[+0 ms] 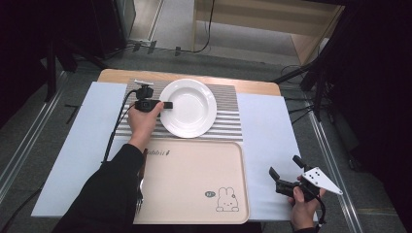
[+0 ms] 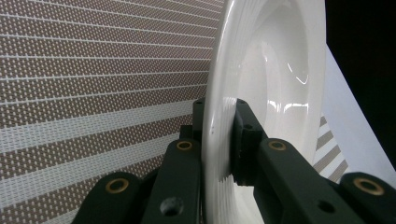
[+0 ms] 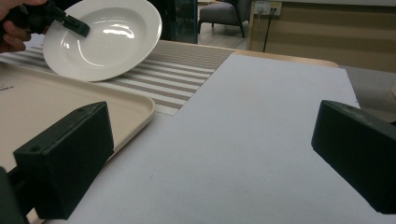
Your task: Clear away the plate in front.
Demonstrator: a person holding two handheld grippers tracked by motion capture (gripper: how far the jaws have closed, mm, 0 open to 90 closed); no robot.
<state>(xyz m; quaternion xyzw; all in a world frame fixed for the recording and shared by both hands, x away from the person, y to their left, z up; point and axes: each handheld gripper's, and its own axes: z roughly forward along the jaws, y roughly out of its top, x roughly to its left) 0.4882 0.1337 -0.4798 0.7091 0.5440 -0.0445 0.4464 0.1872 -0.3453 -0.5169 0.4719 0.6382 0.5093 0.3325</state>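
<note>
Plate: the white plate (image 1: 190,108) sits on the striped placemat (image 1: 228,124) at the far middle of the table; in the right gripper view its far side is raised, so it stands tilted with its near edge down by the mat.
Left gripper: the left gripper (image 1: 166,105) reaches in from the plate's left side, held by the left hand (image 1: 143,121).
Left jaws: clamped on the plate's rim, one pad under the rim and one on the inner face, as the left gripper view shows close up (image 2: 219,140).
Right gripper: the right gripper (image 1: 283,171) hovers over the pale table cover (image 1: 269,131) at the near right, well apart from the plate, held by the right hand (image 1: 303,206).
Right jaws: wide apart, nothing between them; the bare cover shows between the two black pads in the right gripper view.
Tray: a beige tray (image 1: 194,179) with a rabbit picture lies just in front of the placemat, its far edge close under the plate's near rim, between the plate and the person.
Fork: a fork (image 1: 140,194) lies at the tray's left edge, partly hidden by the dark sleeve (image 1: 104,194).
Cable: the left gripper's cable (image 1: 116,128) trails back along the left of the mat.
Around: floor cables and dark stands lie beyond the table edges.
</note>
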